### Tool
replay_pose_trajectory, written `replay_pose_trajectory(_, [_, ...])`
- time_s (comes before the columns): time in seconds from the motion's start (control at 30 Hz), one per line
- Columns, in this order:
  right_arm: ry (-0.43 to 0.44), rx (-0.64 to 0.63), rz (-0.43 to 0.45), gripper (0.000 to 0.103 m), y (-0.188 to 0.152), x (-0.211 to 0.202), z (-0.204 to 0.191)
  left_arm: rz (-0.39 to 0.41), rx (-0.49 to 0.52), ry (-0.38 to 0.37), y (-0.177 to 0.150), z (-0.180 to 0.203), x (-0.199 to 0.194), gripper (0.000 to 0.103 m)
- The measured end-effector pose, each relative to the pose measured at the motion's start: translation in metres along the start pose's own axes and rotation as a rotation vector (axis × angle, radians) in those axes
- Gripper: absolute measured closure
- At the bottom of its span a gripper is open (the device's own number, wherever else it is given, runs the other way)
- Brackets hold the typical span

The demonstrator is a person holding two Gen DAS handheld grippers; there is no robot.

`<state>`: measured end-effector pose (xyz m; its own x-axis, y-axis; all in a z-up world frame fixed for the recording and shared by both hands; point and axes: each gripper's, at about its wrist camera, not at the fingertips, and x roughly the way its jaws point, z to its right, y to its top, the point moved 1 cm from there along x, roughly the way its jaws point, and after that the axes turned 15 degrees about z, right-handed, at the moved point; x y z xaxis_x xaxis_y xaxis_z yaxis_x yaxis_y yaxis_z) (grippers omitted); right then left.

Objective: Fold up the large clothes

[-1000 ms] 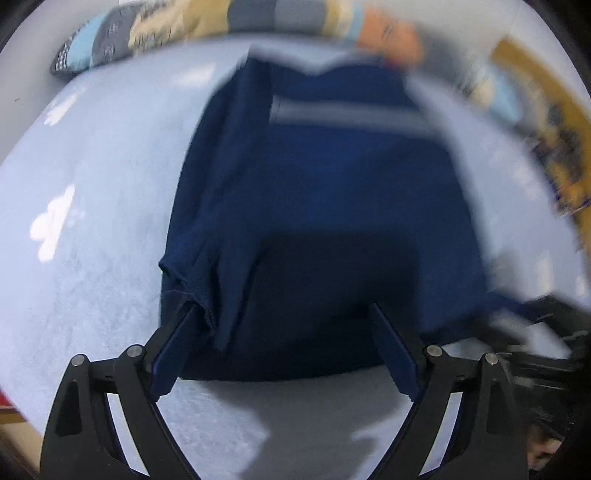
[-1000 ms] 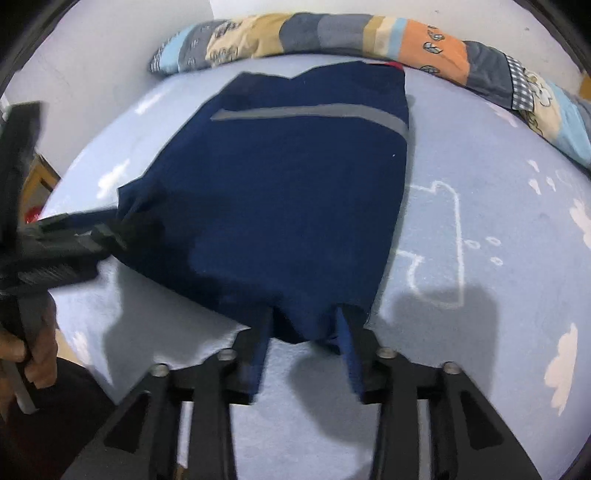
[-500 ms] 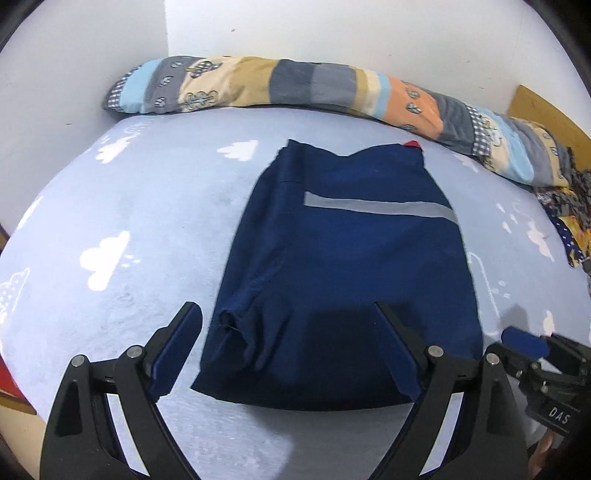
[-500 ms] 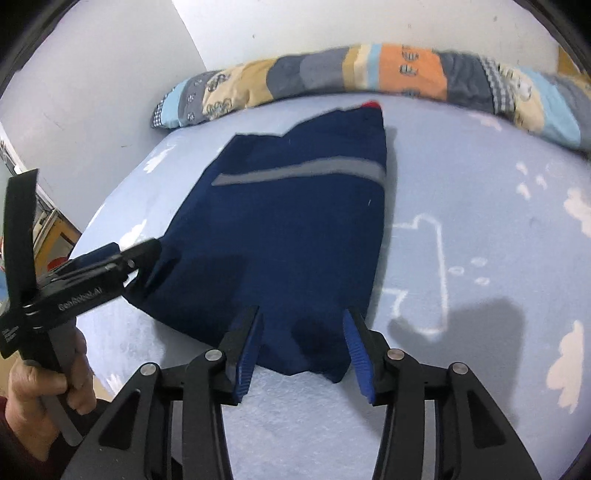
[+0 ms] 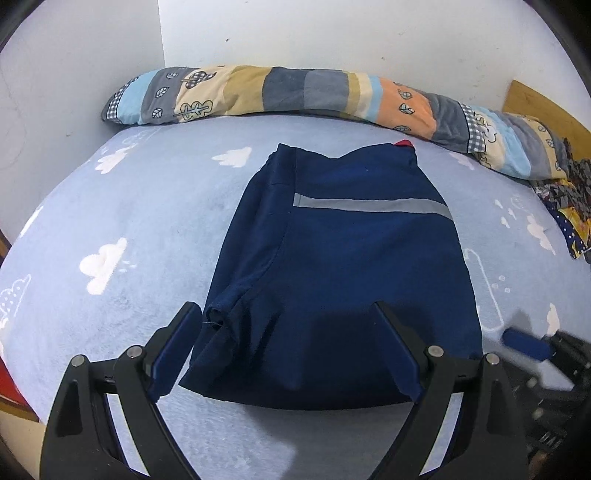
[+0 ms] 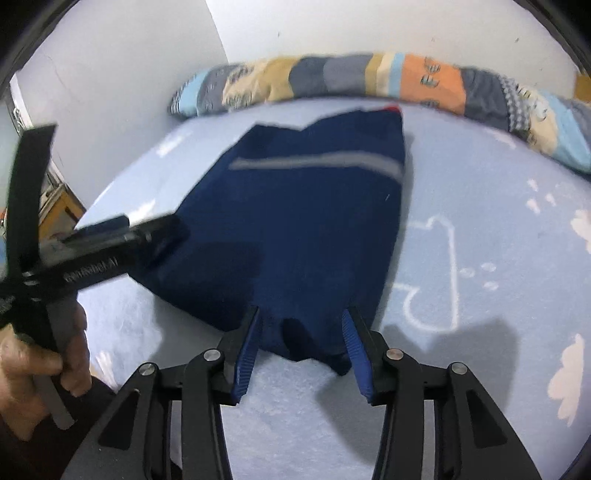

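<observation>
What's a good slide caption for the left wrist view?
Open left gripper above the near edge of a folded navy garment on a cloud-print bed sheet.

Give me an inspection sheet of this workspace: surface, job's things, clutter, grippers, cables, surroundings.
Surface: light blue bed sheet with white cloud prints.
Job's things: navy garment with a grey stripe, lying folded and flat on the sheet.
Clutter: patchwork bolster along the wall; patterned cloth pile at the far right.
Grippers: left gripper open above the garment's near edge; right gripper open above the near corner, nothing pinched.
Cables: nothing seen.
Surroundings: white wall; wooden board at the right.
</observation>
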<state>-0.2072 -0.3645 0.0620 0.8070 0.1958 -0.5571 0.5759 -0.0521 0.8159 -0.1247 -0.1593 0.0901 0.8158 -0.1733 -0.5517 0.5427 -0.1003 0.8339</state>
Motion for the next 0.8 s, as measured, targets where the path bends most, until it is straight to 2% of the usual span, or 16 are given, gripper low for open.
replay_pose_trajectory(0.17, [-0.006,0.037,0.005,0.056,0.004,0.004,0.009,0.01,0.017,0.02,0.0,-0.002,-0.002,0.011])
replay_pose_trajectory(0.33, [0.01,0.027,-0.053,0.056,-0.005,0.022,0.002,0.019,0.004,0.029,0.0,-0.008,-0.004,0.011])
replay_pose_trajectory(0.4, [-0.007,-0.001,-0.087,0.053,-0.013,0.031,-0.003,0.018,0.001,0.027,0.0,-0.009,-0.003,0.011])
replay_pose_trajectory(0.53, [-0.015,-0.025,-0.068,0.055,-0.01,0.027,-0.007,0.026,0.01,0.021,0.0,-0.006,-0.004,0.011])
replay_pose_trajectory(0.67, [0.007,-0.004,0.0,0.054,-0.002,0.01,-0.007,0.033,0.033,0.017,0.0,-0.001,-0.005,0.011])
replay_pose_trajectory(0.8, [0.002,0.026,-0.048,0.054,-0.008,0.02,-0.001,0.043,0.063,0.023,0.0,0.005,-0.006,0.011])
